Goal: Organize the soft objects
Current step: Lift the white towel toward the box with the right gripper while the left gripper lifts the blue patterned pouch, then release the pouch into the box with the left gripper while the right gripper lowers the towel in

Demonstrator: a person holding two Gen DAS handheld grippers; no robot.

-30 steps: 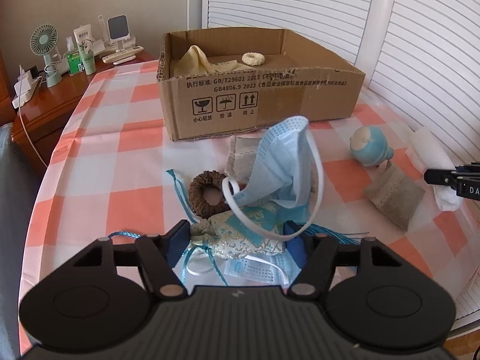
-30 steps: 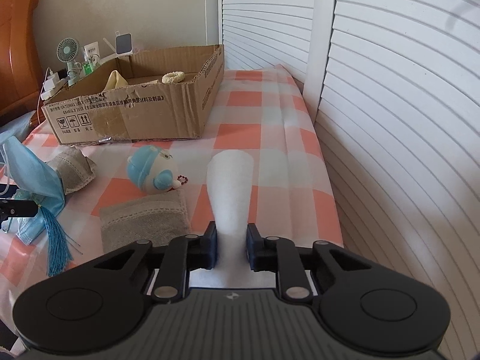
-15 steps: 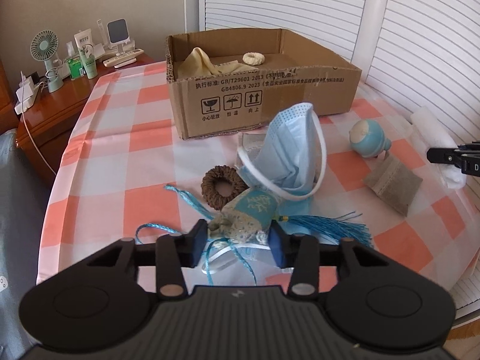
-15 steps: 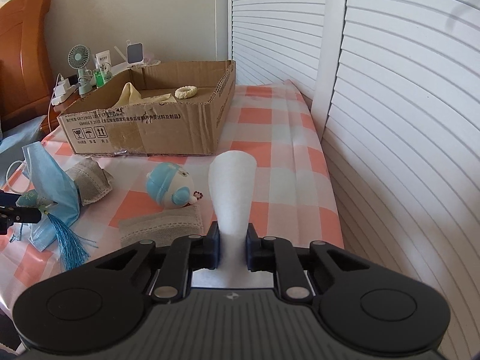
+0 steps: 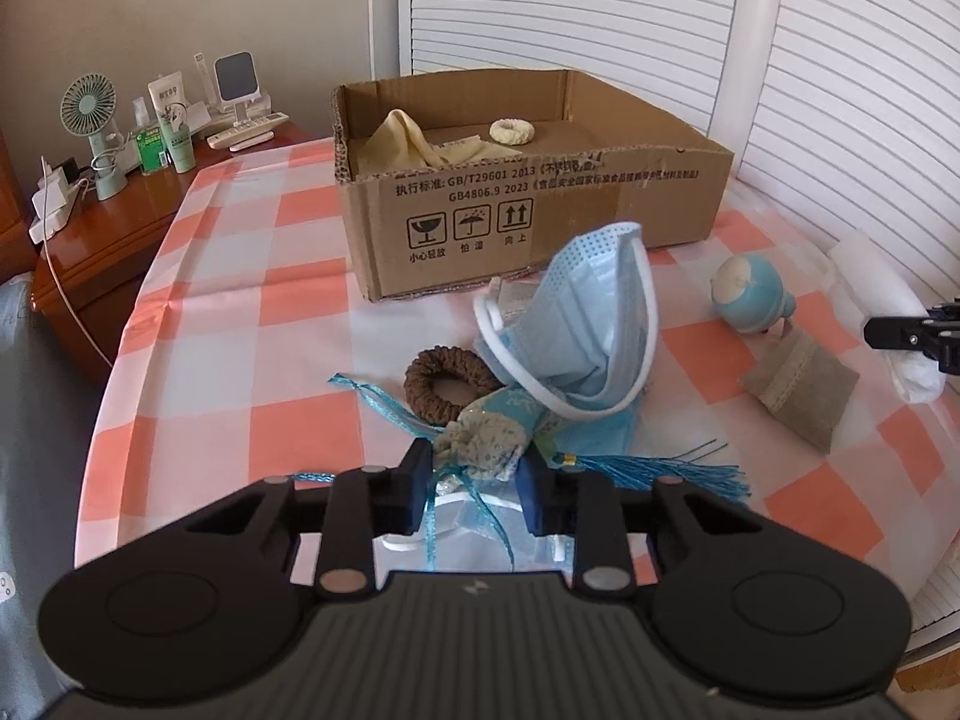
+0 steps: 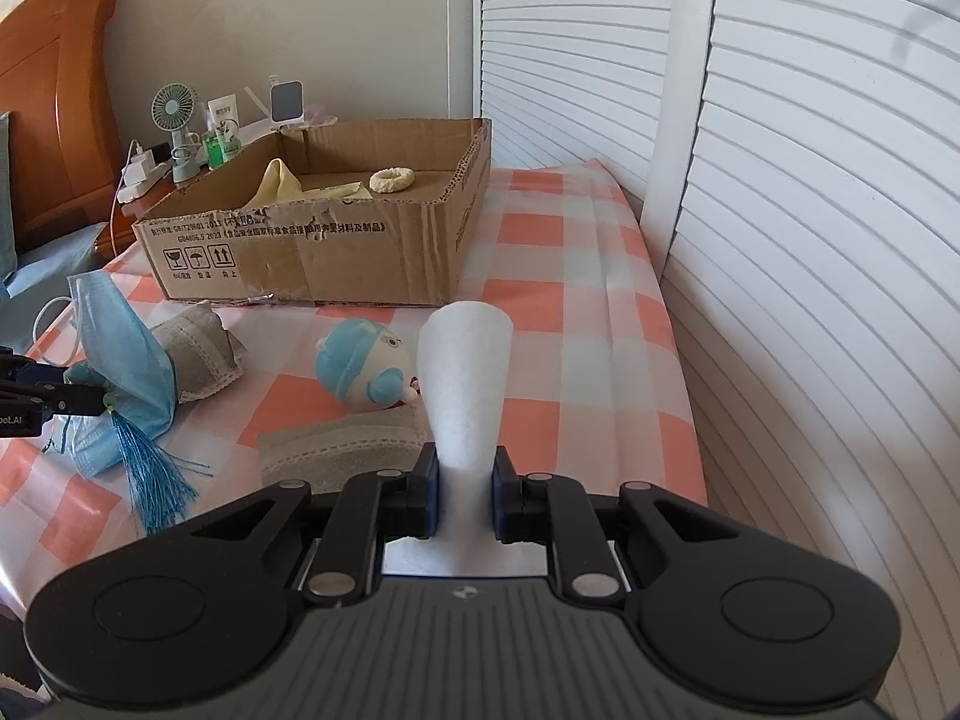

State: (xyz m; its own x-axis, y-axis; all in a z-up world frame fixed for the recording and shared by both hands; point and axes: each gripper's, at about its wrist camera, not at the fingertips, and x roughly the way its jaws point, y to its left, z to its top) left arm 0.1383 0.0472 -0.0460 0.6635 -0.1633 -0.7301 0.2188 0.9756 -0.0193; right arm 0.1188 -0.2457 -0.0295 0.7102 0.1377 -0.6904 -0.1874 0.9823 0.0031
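My left gripper (image 5: pixel 477 477) is shut on a small embroidered pouch (image 5: pixel 489 432) with blue ribbons and a blue tassel (image 5: pixel 660 471), lifted off the checked cloth. A blue face mask (image 5: pixel 591 324) drapes over the pouch. My right gripper (image 6: pixel 465 489) is shut on a white foam piece (image 6: pixel 465 372) that sticks up between its fingers. The cardboard box (image 5: pixel 540 204) stands behind, holding a yellow cloth (image 5: pixel 414 144) and a cream scrunchie (image 5: pixel 510 132); the box also shows in the right wrist view (image 6: pixel 312 240).
On the checked tablecloth (image 5: pixel 240 360) lie a brown scrunchie (image 5: pixel 447 381), a blue plush toy (image 5: pixel 750 294) and a grey lace-trimmed sachet (image 5: pixel 798 384). A second sachet (image 6: pixel 198 348) lies behind the mask. A nightstand (image 5: pixel 120 222) with a fan and bottles stands left. Louvred doors close the right side.
My left gripper closed on the pouch and lifted it with the mask hanging on, pulling back from the box. My right gripper rose holding the foam piece.
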